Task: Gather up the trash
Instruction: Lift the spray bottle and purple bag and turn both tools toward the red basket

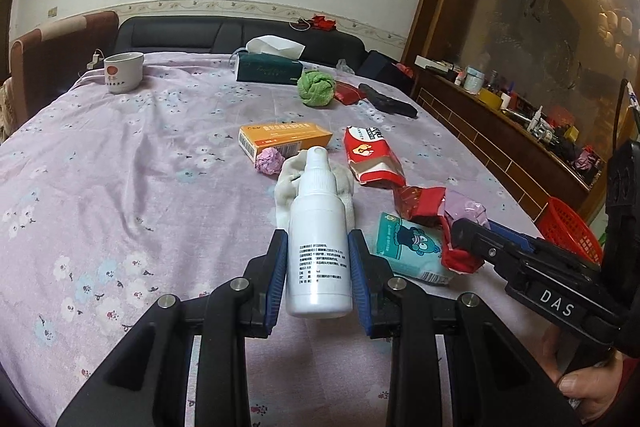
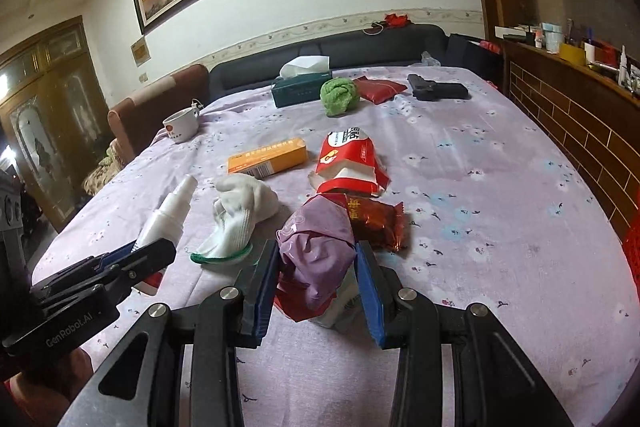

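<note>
My left gripper (image 1: 319, 247) is shut on a white spray bottle (image 1: 316, 203), nozzle pointing away, held low over the flowered lilac tablecloth (image 1: 120, 187). In the right wrist view this gripper (image 2: 160, 251) shows at the left with the bottle (image 2: 168, 211). My right gripper (image 2: 317, 251) is shut on a crumpled purple wrapper (image 2: 316, 239), and a red scrap (image 2: 296, 303) hangs under it. It sits just above a teal tissue pack (image 1: 408, 247). A torn red snack bag (image 2: 348, 163), a dark red wrapper (image 2: 380, 223) and a pink paper ball (image 1: 270, 161) lie ahead.
An orange box (image 1: 284, 139), a white sock (image 2: 244, 207), a green cloth ball (image 1: 316, 87), a tissue box (image 1: 268, 67), a cup (image 1: 122, 71) and a black toy gun (image 2: 438, 91) lie on the table. A red basket (image 1: 568, 227) stands off the table's right edge.
</note>
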`<state>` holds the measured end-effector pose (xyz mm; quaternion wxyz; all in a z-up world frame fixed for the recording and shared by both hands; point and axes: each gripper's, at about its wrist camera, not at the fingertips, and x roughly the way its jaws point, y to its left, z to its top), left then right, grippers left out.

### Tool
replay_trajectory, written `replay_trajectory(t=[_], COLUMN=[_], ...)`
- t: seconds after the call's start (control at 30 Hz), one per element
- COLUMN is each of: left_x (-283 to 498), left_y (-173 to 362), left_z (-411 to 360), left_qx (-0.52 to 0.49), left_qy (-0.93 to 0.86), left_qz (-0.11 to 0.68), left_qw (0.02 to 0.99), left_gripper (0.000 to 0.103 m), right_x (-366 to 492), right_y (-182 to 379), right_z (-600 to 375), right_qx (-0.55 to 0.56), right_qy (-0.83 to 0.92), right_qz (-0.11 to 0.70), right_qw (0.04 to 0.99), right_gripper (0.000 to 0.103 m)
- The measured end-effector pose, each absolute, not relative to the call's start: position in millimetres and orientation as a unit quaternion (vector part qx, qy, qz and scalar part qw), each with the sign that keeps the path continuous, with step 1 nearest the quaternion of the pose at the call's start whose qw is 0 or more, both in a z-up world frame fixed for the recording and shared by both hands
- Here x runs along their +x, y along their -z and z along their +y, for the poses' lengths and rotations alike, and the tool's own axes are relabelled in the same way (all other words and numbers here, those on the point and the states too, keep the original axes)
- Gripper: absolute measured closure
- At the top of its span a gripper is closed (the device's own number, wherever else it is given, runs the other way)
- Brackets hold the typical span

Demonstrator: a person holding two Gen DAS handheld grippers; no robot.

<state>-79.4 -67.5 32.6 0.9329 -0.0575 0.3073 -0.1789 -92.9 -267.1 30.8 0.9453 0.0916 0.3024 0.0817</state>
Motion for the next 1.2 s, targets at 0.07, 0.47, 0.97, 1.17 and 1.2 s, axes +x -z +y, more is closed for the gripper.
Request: replay_trajectory(t=[0.07, 0.47, 0.97, 1.17, 1.2], left_x=[-78.9, -80.0, -80.7, -81.0, -80.9], left_y=[-31.8, -30.7, -30.8, -30.6, -30.6], left_z=[-68.4, -69.6, -70.0, -70.1, -70.1], left_qx=[-0.055, -0.052, -0.053, -0.053, -0.053], left_qy=[0.177, 0.174, 0.174, 0.173, 0.173], left_qz=[0.310, 0.309, 0.310, 0.310, 0.310], left_qw=[0.932, 0.934, 0.933, 0.933, 0.933], left_gripper=[0.074, 0.074, 0.074, 0.074, 0.074], right_x=[-92.5, -97.0, -97.1, -96.8, -96.9], right_y=[-29.5, -28.3, -29.4, -29.3, -29.4], right_z=[-266.9, -267.0, -265.7, -265.5, -265.4], right_qx=[0.090, 0.084, 0.078, 0.078, 0.078], right_qy=[-0.081, -0.053, -0.045, -0.046, -0.045], right_qz=[0.306, 0.302, 0.305, 0.305, 0.305], right_qw=[0.944, 0.948, 0.948, 0.948, 0.948], right_gripper=[0.062, 0.062, 0.062, 0.062, 0.062])
